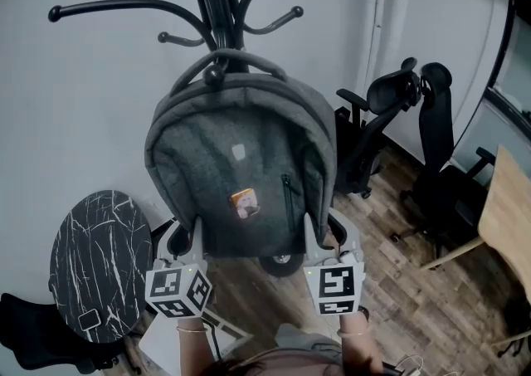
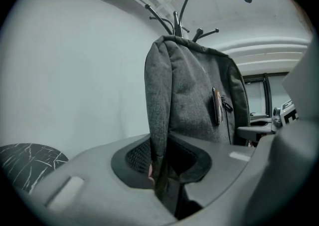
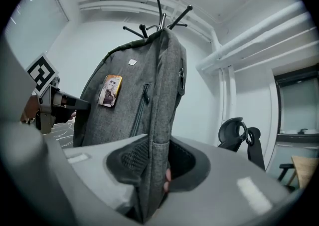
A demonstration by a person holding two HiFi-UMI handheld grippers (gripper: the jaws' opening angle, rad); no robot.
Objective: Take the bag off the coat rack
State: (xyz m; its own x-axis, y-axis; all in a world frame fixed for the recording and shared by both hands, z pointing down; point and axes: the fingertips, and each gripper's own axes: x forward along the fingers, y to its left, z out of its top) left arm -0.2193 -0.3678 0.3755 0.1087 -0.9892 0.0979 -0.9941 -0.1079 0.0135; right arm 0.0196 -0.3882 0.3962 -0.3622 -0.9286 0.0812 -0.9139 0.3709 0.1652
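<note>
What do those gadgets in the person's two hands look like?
The left tool and the right tool look alike. Both are pale grey plastic, with two broad curved jaws lined with dark, mesh-textured pads. Behind the jaws of each sits a white cube printed with bold black square markers. No cables show on either one.

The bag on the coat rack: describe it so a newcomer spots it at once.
Find the black coat rack against the white wall. The bag hangs from it by its top loop: a grey fabric backpack. Unlike the black office chairs and marbled table nearby, it carries a small picture badge on its front.
</note>
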